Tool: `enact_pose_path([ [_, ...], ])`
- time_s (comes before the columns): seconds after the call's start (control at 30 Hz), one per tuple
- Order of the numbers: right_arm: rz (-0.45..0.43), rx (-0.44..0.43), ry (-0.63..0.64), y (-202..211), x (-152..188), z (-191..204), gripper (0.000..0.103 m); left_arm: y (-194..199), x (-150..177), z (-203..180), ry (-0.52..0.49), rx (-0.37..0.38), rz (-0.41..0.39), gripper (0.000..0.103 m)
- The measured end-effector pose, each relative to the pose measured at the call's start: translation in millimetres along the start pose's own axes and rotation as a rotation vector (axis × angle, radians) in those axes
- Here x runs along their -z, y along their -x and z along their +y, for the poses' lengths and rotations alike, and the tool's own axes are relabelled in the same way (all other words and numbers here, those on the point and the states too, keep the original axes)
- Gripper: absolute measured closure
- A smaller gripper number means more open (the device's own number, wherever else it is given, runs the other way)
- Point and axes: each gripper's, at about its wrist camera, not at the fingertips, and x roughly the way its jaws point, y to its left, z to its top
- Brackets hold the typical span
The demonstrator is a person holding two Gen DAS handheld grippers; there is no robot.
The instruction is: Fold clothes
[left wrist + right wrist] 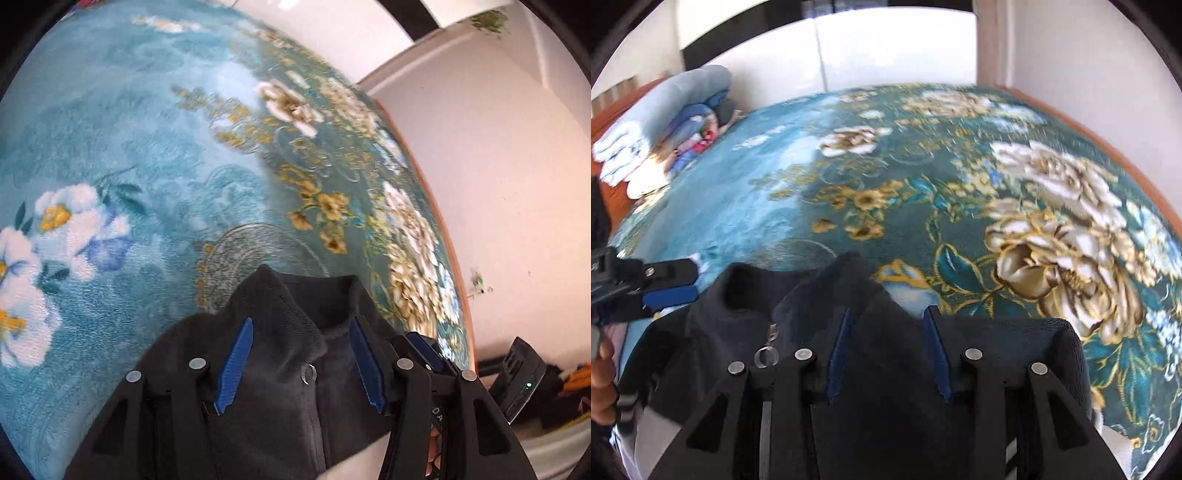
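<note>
Over the near edge of the floral blanket, seen through the left wrist camera, the left gripper has its blue pads spread wide, and the dark fleece jacket bunches between and over them. Whether the pads pinch any cloth I cannot tell: fabric fills the gap, but the pads stand apart. The collar rises toward the blanket's middle, with the zipper pull showing just inside the right pad. If the fleece merely drapes over the jaws, any lift would probably let it slide off and crumple.

From the right wrist camera, the right gripper is likewise spread, its pads resting on the jacket at the blanket's near edge. Here too I cannot say whether it pinches anything. The other gripper sits beside the collar, toward the blanket's left side, where rolled bedding lies far off. The collar stands up in a ridge; folding over it would likely trap a lump. The clear ring on the zipper lies close to the left jaw's hinge and could snag there. Both views are blurred, so finer contact is uncertain.
</note>
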Motion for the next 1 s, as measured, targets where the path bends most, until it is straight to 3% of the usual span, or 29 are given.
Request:
enact_pose_path([
  [0.1, -0.011, -0.022, -0.033, 3.0, 3.5, -10.6, 0.061, 10.5, 2.7, 7.7, 0.013, 0.003, 0.003, 0.045],
  [0.2, -0.078, -0.036, -0.013, 42.2, 7.7, -21.1, 0.061, 35.0, 17.2, 3.1, -0.022, -0.019, -0.033, 0.044],
  [0.3, -0.159, -0.043, 0.025, 96.0, 14.3, -33.2, 0.061, 72.8, 45.7, -11.9, -0.118, -0.017, -0.1, 0.044],
  [0.4, -0.202, 0.008, 0.063, 147.0, 32.2, -49.3, 0.061, 111.5, 83.7, -19.0, -0.22, -0.051, -0.184, 0.042],
  [0.5, -0.176, 0.077, 0.067, 182.8, 72.6, -73.7, 0.056, 145.0, 123.6, -16.9, -0.294, -0.118, -0.268, 0.034],
  [0.6, -0.106, 0.146, 0.029, 202.6, 123.2, -104.2, 0.052, 165.0, 160.5, 1.1, -0.306, -0.188, -0.293, 0.033],
  [0.8, -0.01, 0.032, -0.143, 216.7, 201.4, -140.4, 0.052, 181.5, 212.9, 39.9, -0.244, -0.284, -0.266, 0.033],
  [0.9, 0.012, -0.038, -0.117, 210.3, 219.2, -119.1, 0.052, 188.4, 227.5, 52.5, -0.199, -0.297, -0.248, 0.033],
  [1.0, 0.025, -0.054, -0.041, 198.7, 225.7, -87.9, 0.049, 200.9, 233.4, 51.8, -0.168, -0.304, -0.264, 0.033],
])
